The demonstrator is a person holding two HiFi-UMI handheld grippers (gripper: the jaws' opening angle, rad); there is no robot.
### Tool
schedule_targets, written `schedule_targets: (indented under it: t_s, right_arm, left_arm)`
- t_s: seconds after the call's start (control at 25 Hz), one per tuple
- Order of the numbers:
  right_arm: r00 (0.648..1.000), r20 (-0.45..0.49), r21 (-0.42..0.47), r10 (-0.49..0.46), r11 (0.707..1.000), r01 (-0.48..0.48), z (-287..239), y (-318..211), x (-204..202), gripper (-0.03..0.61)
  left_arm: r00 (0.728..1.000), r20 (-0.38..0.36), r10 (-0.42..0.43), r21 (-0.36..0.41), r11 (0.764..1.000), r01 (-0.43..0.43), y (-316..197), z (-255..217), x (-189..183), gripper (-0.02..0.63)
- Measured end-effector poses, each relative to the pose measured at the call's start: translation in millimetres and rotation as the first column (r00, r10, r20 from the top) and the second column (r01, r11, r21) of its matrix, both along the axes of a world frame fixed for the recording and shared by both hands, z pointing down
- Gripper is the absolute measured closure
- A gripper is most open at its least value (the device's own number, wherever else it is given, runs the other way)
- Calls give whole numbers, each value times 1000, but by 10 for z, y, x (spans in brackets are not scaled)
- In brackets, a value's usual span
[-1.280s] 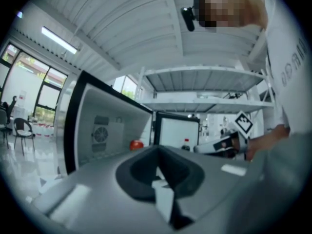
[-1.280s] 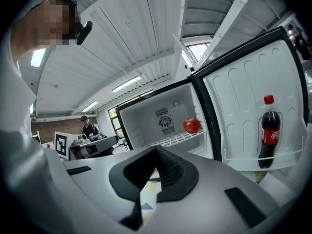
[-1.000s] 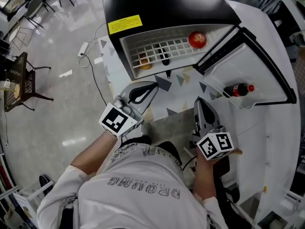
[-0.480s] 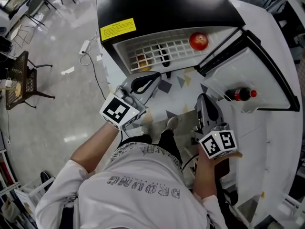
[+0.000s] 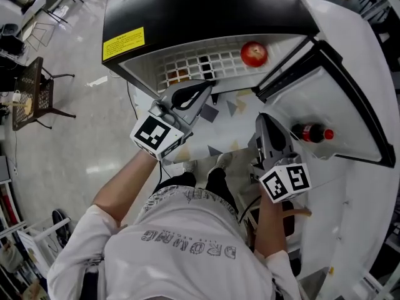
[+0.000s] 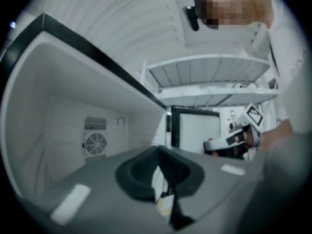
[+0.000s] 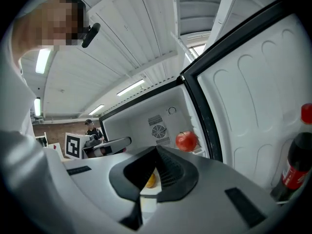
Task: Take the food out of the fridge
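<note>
While left gripper [image 5: 208,90] and right gripper [image 5: 265,119] both sit closed, empty, at mouth of fridge [image 5: 206,5], open your jaws before going in. Apple [image 5: 254,53] on wire shelf [image 5: 220,59], right end; yellowish thing [image 5: 177,75] (fruit maybe, too blurry) left end. Squeeze apple gently round middle.

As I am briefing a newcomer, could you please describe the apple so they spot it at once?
Start at the open black-topped fridge and its white wire shelf. The apple sits at the shelf's end nearest the open door, the only round, bright red thing on it.
</note>
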State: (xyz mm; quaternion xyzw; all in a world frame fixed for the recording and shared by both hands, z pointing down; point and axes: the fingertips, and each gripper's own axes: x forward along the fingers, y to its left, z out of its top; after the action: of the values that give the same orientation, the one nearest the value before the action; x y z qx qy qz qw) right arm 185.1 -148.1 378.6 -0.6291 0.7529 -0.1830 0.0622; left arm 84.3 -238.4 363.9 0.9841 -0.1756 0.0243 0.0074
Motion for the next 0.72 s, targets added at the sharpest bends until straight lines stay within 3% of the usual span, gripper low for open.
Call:
schedule_targets:
  t_s: [0.4, 0.72]
  right_arm:
    - [998, 10, 1, -67, 998, 67, 58, -163, 322, 581]
    - [995, 32, -4, -91, 996, 91, 152, -247, 462, 581]
  left_arm:
    - [998, 59, -25, 9, 1000, 24, -282, 169, 532, 597]
    - [990, 144, -1, 10, 1000, -1, -471, 390, 854, 523]
